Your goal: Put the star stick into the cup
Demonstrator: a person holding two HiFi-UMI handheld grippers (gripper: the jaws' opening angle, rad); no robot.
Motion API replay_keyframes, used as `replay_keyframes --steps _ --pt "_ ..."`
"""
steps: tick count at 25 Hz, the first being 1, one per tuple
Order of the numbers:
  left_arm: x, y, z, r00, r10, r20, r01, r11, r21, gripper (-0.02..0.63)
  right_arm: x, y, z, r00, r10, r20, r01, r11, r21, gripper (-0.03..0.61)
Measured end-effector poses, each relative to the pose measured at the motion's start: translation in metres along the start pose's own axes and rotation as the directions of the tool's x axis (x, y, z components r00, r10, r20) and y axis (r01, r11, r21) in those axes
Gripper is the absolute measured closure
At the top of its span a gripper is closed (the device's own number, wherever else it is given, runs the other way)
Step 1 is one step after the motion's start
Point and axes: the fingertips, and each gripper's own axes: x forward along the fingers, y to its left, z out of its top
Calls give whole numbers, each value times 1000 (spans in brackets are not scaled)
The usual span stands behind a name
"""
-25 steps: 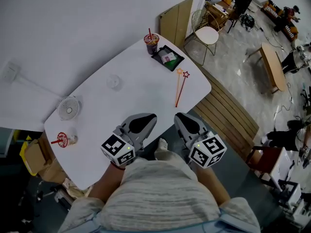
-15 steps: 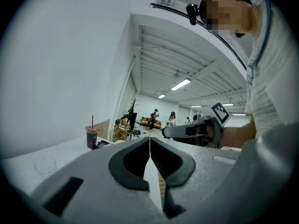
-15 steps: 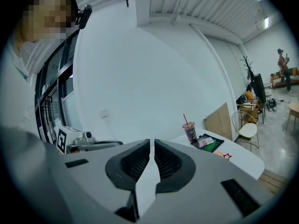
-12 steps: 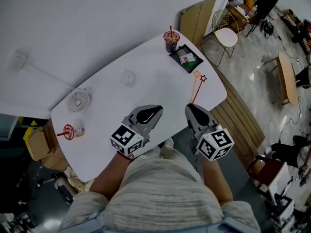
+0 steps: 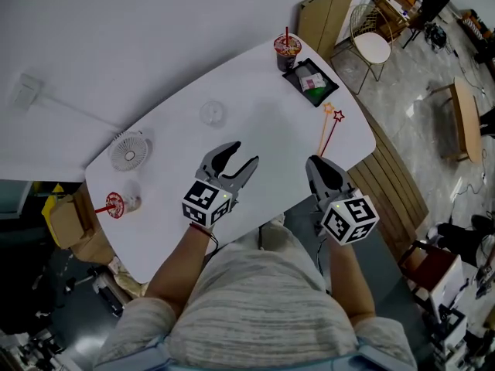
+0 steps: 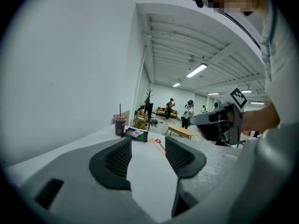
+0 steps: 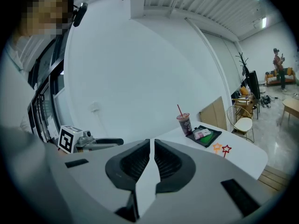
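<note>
Star stick, thin, red, star-tipped (image 5: 338,117): lies near white worktop (image 5: 162,192) edge beside orange twin (image 5: 329,108), well apart from clear cup (image 5: 212,114). Left hand-held gripper (image 5: 232,161) opening, empty; right hand-held gripper (image 5: 325,178) closed, empty. Risk: pinching both sticks, or nudging one overboard.

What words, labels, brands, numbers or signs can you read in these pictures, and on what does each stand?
No text can be read anywhere.
Dark cup: markings on its side, too blurred to read.
Packet on the tray: print too small to read.
Marker cubes: black-and-white square patterns only, no letters or digits.
</note>
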Motion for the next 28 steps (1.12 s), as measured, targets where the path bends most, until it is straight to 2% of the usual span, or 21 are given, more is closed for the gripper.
replay_keyframes --steps 3,8,12,20,28 --pt "2 19 -10 998 53 -20 -54 999 -2 369 6 -2 -3 1000 -5 -4 5 1000 2 566" --pt "6 50 -26 989 137 -47 -137 991 2 241 15 -7 -10 1000 -19 -20 19 1000 6 566" --pt "5 75 -34 975 214 -66 -213 977 14 185 18 -10 -15 999 -29 -28 29 1000 11 566" --pt "10 127 -52 940 323 -112 -320 947 41 152 20 -11 -25 997 -43 -56 45 999 19 566" --pt "25 164 -78 914 364 -179 -358 931 67 138 33 -23 -42 992 -66 -107 67 998 12 566"
